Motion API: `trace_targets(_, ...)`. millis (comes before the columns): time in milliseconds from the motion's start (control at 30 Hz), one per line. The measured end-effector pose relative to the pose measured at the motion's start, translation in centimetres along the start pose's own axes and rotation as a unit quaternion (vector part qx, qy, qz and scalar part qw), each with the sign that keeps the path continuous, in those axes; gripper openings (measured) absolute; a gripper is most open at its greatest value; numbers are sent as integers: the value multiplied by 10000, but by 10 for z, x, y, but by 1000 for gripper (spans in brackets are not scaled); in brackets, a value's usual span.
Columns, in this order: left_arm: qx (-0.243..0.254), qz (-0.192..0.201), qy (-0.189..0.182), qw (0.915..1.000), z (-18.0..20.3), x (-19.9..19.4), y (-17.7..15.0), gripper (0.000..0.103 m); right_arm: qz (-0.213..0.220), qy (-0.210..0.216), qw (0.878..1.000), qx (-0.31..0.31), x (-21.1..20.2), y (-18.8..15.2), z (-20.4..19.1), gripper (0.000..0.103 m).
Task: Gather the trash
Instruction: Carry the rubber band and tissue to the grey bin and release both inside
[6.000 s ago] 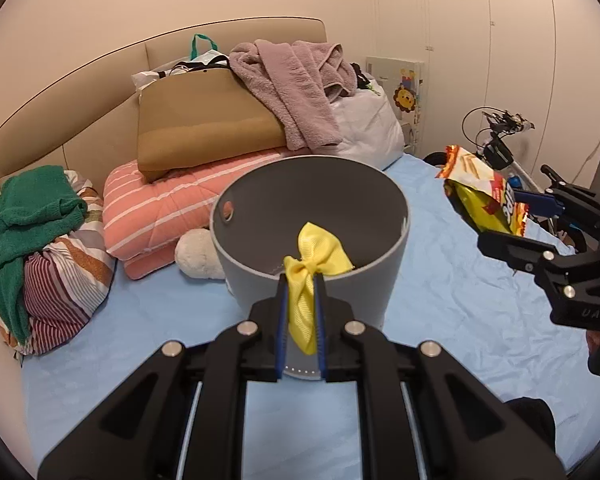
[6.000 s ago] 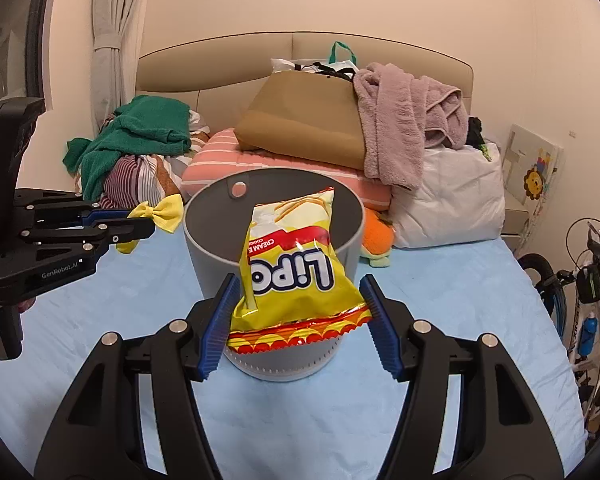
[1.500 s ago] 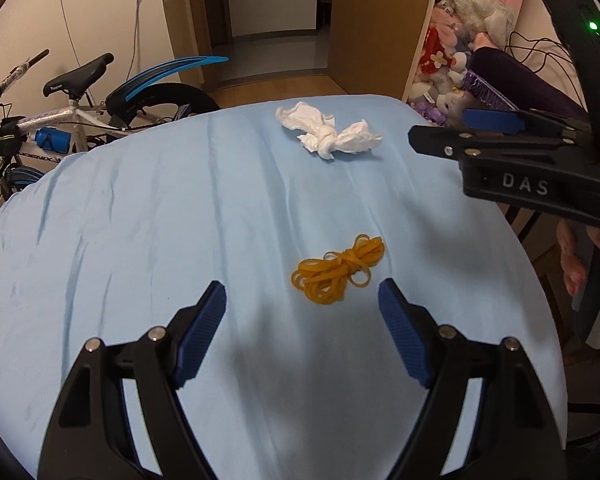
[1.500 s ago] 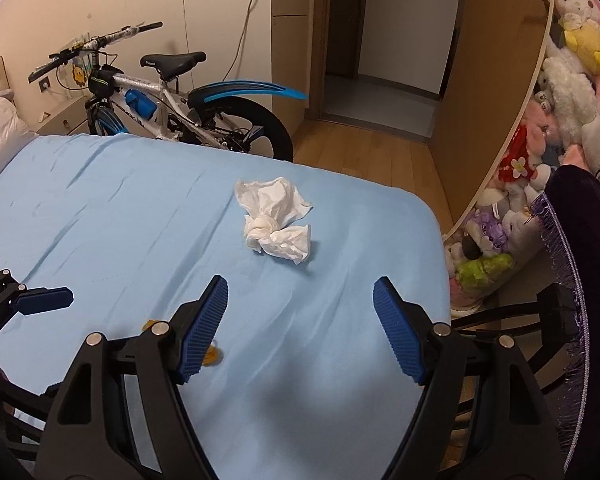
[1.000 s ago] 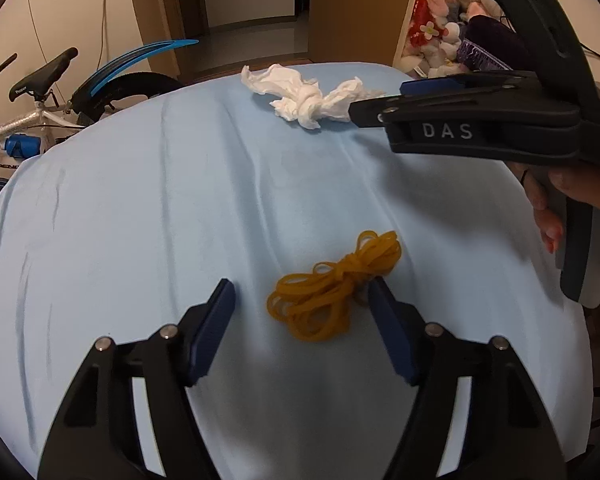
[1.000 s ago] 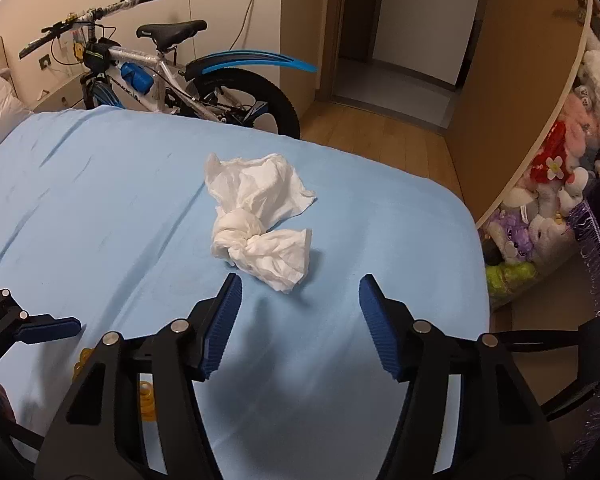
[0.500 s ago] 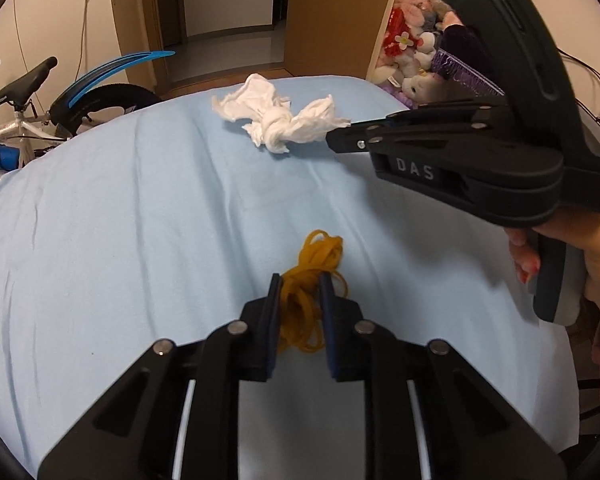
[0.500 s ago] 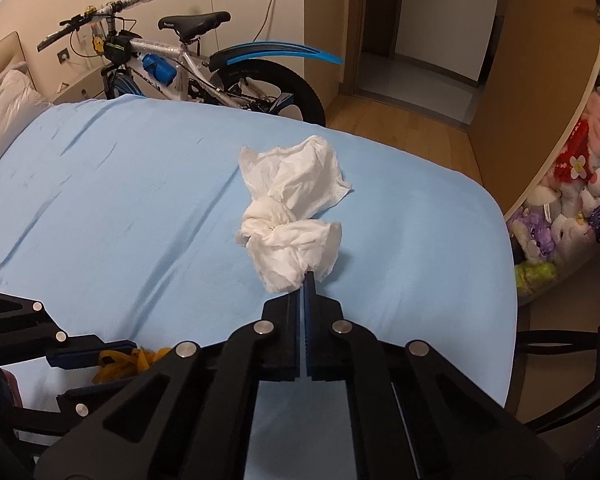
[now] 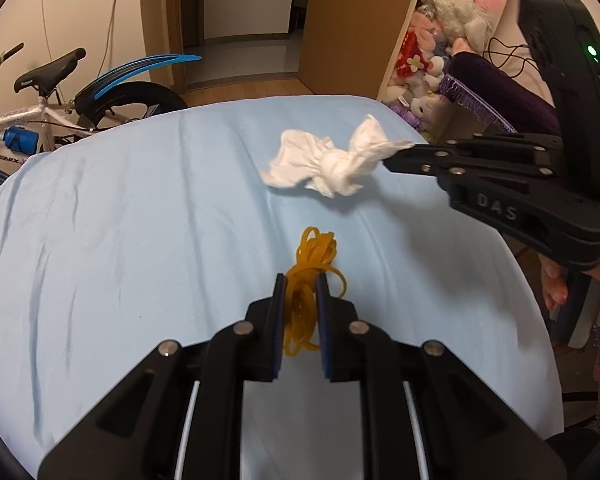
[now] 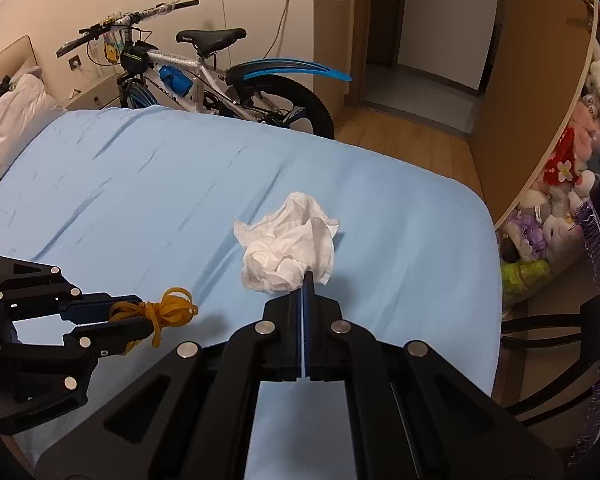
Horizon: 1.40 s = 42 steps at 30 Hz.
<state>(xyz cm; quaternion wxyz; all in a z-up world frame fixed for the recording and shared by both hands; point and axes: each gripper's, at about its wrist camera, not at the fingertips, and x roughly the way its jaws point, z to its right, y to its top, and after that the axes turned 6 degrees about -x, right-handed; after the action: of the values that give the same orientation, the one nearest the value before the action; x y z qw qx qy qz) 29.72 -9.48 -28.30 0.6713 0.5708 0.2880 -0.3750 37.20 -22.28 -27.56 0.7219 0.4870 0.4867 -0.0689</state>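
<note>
While the bin is out of both views, each gripper now carries a piece of trash off the blue bedsheet (image 9: 120, 220). The left gripper (image 9: 300, 284) is clenched on a tangle of orange rubber bands (image 9: 310, 276); a second ago its jaws were spread wide on either side of that tangle, and half a second ago they had just closed with the bands lying on the sheet. Now the loops hang between the blue pads (image 9: 279, 312), and the right wrist view shows them lifted clear of the fabric, with a shadow beneath. The right gripper (image 10: 306, 280) is pinched tight on a corner of the crumpled white tissue (image 10: 288, 244), which a second ago lay flat between its open fingers. In the left wrist view the tissue dangles from the fingertips above its own shadow, so it too is off the bed.

Both picks look complete, then, and this end of the bed shows no other litter. The step in hand appears to be the carry: both loads likely need to go to the bin before release. The tissue is held only by a thin edge, so a quick swing could tear it or shake it loose; the bands seem more secure.
</note>
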Motion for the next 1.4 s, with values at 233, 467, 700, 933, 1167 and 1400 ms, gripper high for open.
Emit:
trace_targets(233, -185, 117, 32, 9998, -15, -27, -3, 14, 129, -37, 9999, -3, -30, 5, -12, 0)
trace_targets(467, -344, 256, 137, 9990, -35, -64, -9, 14, 261, 52, 9996, -67, -67, 10, -35, 0)
trace_targets(700, -523, 448, 339, 9970, -56, -113, -23, 14, 292, 170, 9990, -282, -100, 9, -74, 0)
trace_targets(933, -730, 653, 625, 9932, -82, -171, -51, 14, 456, 340, 9965, -609, -136, 17, -125, 0)
trace_targets(1167, -1082, 742, 998, 9863, -119, -232, -89, 15, 666, 607, 9902, -1072, -167, 30, -195, 0)
trace_targets(1400, -1574, 886, 1480, 9723, -176, -299, -135, 15, 794, 1017, 9800, -1517, -181, 43, -274, 0)
